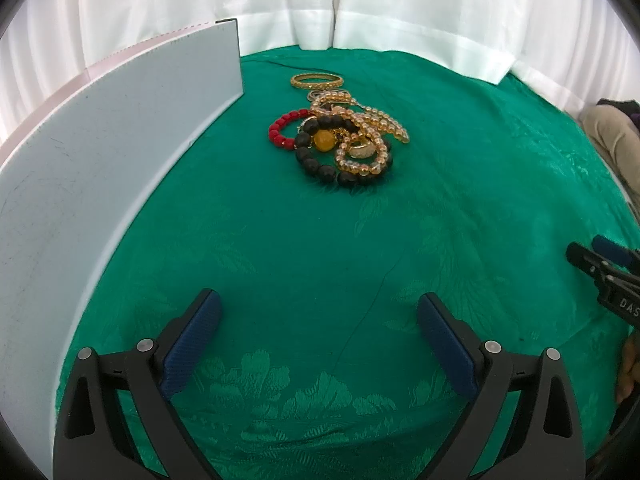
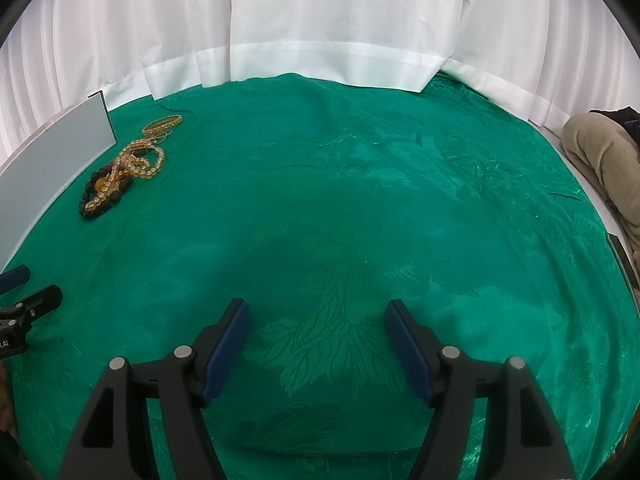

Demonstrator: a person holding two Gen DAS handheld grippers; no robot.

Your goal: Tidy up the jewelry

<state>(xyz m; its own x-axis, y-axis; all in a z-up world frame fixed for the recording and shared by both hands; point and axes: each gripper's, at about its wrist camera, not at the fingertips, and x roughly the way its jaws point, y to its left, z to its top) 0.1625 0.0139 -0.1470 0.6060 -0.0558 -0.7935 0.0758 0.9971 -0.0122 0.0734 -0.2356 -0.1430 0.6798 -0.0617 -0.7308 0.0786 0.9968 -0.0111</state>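
Observation:
A heap of jewelry (image 1: 340, 136) lies on the green cloth: a red bead bracelet (image 1: 280, 130), a black bead bracelet (image 1: 316, 164), amber bead strands (image 1: 376, 120) and a gold bangle (image 1: 318, 80) behind them. The heap also shows in the right wrist view (image 2: 120, 176) at far left. My left gripper (image 1: 318, 312) is open and empty, well short of the heap. My right gripper (image 2: 316, 320) is open and empty over bare cloth, right of the left one.
A white box wall (image 1: 100, 152) stands left of the heap, also seen in the right wrist view (image 2: 52, 160). White curtains (image 2: 320, 20) hang behind the green cloth (image 2: 360, 200). A person's knee (image 2: 604, 152) is at the right edge.

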